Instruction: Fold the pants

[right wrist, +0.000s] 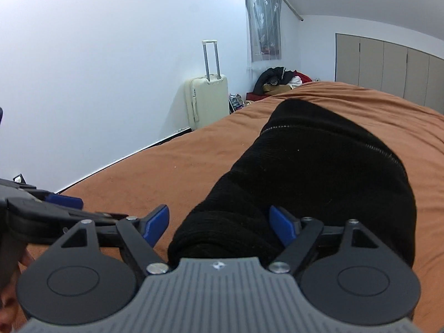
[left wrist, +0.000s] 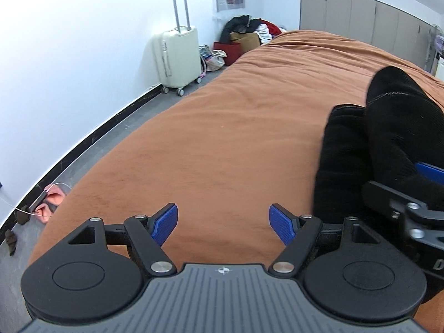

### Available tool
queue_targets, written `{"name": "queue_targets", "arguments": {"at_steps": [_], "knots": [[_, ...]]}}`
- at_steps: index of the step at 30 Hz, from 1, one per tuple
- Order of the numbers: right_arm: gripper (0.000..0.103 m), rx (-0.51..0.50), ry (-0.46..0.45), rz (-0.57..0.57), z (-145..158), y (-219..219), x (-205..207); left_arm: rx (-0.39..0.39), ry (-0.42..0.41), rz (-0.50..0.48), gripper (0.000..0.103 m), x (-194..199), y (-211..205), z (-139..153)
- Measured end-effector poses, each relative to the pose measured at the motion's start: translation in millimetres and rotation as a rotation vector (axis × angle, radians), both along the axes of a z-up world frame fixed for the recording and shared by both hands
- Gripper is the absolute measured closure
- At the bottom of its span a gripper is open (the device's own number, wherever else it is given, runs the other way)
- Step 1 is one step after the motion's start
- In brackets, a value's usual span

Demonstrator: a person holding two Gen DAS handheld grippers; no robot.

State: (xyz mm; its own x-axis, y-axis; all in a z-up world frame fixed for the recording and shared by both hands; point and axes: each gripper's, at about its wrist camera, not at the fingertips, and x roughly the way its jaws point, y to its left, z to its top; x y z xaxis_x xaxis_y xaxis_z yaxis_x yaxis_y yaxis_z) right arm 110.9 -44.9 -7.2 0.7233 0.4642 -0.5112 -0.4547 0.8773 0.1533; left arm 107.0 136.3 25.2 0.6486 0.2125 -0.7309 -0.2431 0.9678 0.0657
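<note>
We have the black pants (right wrist: 313, 177) bundled near the bed's (left wrist: 222, 138) right edge, our right gripper (right wrist: 219, 224) spread wide around them unclamped, left gripper (left wrist: 223, 222) wide and empty, ready for regrasping.

A brown bedspread (left wrist: 222, 127) covered the bed. Left of the bed, a cream suitcase (left wrist: 179, 55) stood against the white wall. Beyond the bed's far corner lay a clothes pile (left wrist: 249, 27); wardrobe doors (left wrist: 360, 16) stood behind the bed.
</note>
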Motion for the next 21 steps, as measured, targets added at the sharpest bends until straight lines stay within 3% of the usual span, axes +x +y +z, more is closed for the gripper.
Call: {"name": "queue_targets", "arguments": {"at_steps": [10, 12, 18, 21], "knots": [[0.024, 0.083, 0.039, 0.079, 20.0, -30.2, 4.9, 0.000, -0.011, -0.015, 0.015, -2.8, -4.9, 6.6], [0.024, 0.097, 0.046, 0.085, 28.1, -44.7, -12.8, 0.002, -0.014, -0.025, 0.015, -1.0, -8.1, 7.2], [0.019, 0.127, -0.006, 0.061, 57.4, -84.2, -31.6, 0.006, -0.025, -0.057, 0.015, 3.3, -21.7, 12.4], [0.014, 0.097, -0.048, -0.024, 67.6, -115.4, -31.8, 0.011, -0.027, -0.069, 0.015, 7.5, -27.5, 14.4]]}}
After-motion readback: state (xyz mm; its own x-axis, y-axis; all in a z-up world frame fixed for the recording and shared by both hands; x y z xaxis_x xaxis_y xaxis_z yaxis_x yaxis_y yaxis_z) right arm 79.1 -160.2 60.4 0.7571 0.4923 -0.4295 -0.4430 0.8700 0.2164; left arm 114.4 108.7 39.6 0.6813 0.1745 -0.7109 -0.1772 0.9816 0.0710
